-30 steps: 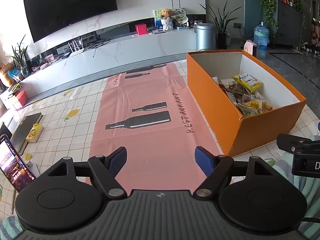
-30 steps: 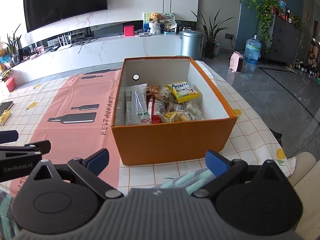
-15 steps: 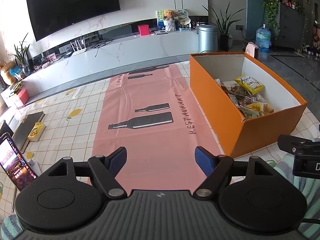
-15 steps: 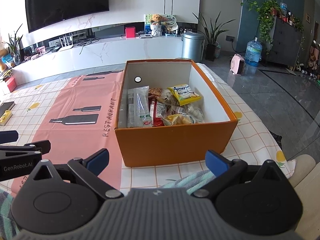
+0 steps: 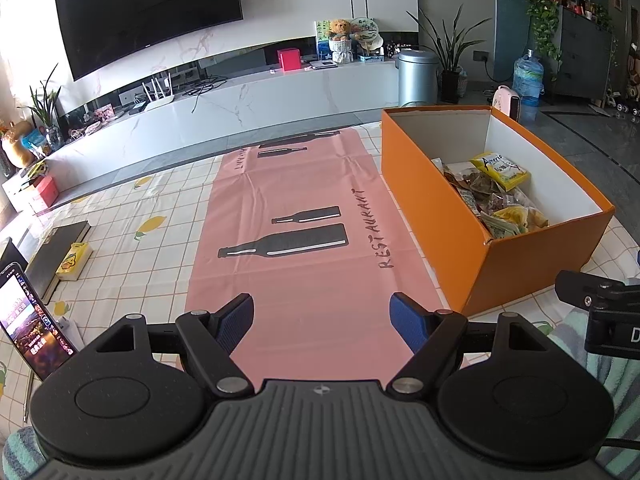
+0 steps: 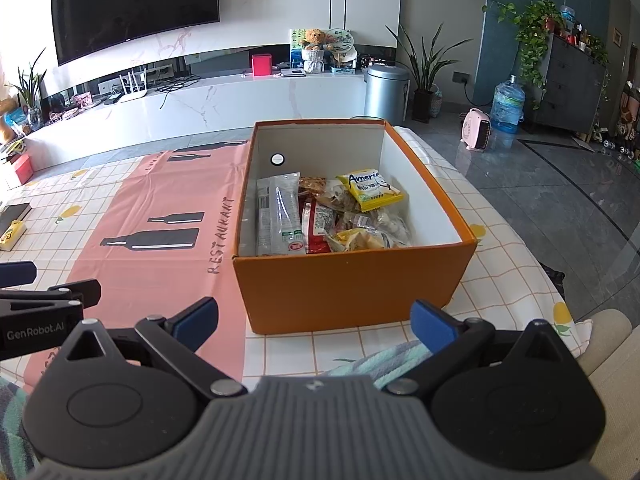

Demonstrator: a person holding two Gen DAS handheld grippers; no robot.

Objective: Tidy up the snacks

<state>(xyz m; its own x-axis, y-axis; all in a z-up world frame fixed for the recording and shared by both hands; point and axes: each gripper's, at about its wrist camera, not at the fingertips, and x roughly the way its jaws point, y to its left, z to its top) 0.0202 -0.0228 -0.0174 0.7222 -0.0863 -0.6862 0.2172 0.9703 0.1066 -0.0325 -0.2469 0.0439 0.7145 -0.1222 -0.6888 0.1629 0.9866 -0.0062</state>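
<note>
Orange box (image 5: 448, 216) near wall hides most snack packets (image 5: 500, 204) at 3 o'clock. Phone (image 5: 28, 320) at 9 o'clock cut off by the edge; screen text unreadable.

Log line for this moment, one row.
left gripper: open, empty | right gripper: open, empty | snack packets: inside orange cardboard box | pink mat: bare

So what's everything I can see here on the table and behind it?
Box: one, orange, on the table's right side.
Snack packets: several, mixed colours, inside the box.
Yellow packet: one, on top of the pile.
Pink mat: one, left of the box.
Tablecloth: one, white checked.
TV: one, black, on the wall.
Bin: one, silver, floor.
Left gripper: one, black, blue fingers apart.
Right gripper: same.
</note>
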